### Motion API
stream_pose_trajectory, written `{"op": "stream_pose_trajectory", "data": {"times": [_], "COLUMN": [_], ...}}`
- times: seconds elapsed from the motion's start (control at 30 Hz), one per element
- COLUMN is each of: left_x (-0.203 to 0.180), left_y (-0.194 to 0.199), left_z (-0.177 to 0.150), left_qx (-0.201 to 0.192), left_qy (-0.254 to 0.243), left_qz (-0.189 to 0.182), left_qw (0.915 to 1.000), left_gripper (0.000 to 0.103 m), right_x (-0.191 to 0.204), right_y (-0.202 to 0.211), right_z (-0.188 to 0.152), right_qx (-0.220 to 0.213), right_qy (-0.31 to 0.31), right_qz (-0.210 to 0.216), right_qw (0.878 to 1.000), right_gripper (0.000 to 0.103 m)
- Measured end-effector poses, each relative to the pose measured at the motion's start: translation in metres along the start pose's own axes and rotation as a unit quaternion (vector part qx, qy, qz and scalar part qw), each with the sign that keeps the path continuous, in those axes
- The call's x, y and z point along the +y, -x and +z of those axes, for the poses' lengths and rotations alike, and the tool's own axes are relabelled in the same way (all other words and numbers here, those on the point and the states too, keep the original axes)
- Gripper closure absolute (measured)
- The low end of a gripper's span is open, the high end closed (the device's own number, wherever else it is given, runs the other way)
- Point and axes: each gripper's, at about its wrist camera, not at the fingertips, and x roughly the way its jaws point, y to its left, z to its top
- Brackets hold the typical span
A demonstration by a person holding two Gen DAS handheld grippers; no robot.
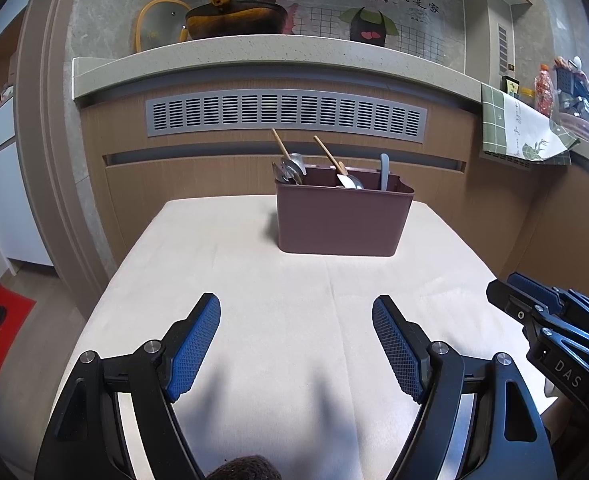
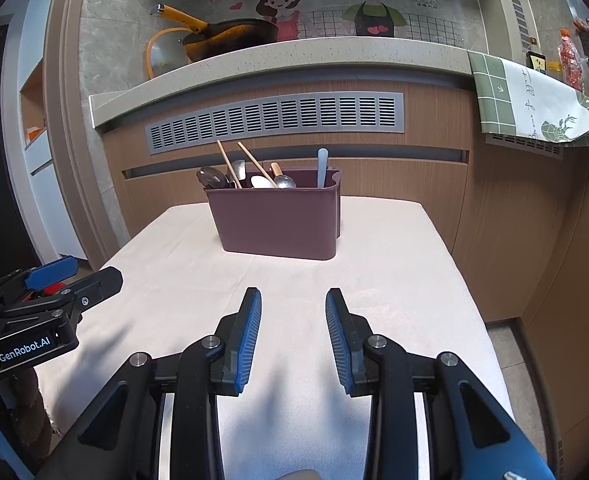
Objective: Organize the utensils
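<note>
I am holding both hands low over the near end of the cloth-covered worktop [image 1: 294, 280], well short of the maroon caddy [image 1: 340, 220], which I am taking as my landmark. My left gripper [image 1: 296, 334] is hanging with its blue fingers [image 1: 192, 344] spread wide and nothing between them; my right gripper [image 2: 293, 332] is showing a narrower gap, its fingers [image 2: 250, 336] also released and grasping nothing. The cloth on the near side of the caddy is lying bare, with no loose utensil on it that I can see. The caddy itself is standing toward the far end of the worktop, and the utensils are sitting inside it: wooden-handled pieces [image 2: 227, 166] leaning out toward its left end, metal spoons [image 2: 284, 181] showing their bowls near the middle, and a pale blue handle [image 2: 321, 168] standing upright at its right end. Which compartment each is in I cannot tell. Beyond the caddy a vented cabinet front is rising to a stone ledge carrying a pan [image 1: 234, 20]. I am judging the sorting to be either not yet begun or already finished. If more is wanted, the next move is calling for a reach forward over the rim and a pinch on one handle, lifting straight up so the neighbours are not dragged along.
</note>
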Motion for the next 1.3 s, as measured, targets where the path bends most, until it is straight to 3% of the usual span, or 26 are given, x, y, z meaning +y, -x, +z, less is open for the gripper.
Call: {"op": "stream_pose_trajectory", "data": {"times": [1.3], "left_x": [-0.0013], "left_y": [-0.0036], "left_z": [-0.0044], "left_qx": [0.012], "left_qy": [0.006], "left_qz": [0.001], "left_qw": [0.9999], "left_gripper": [0.024], "right_x": [-0.0042], "right_y": [-0.0011], "right_z": [0.0020], "right_qx": [-0.001], "right_qy": [0.004], "right_qz": [-0.010], "right_qw": [1.000], "right_gripper": [0.067]}}
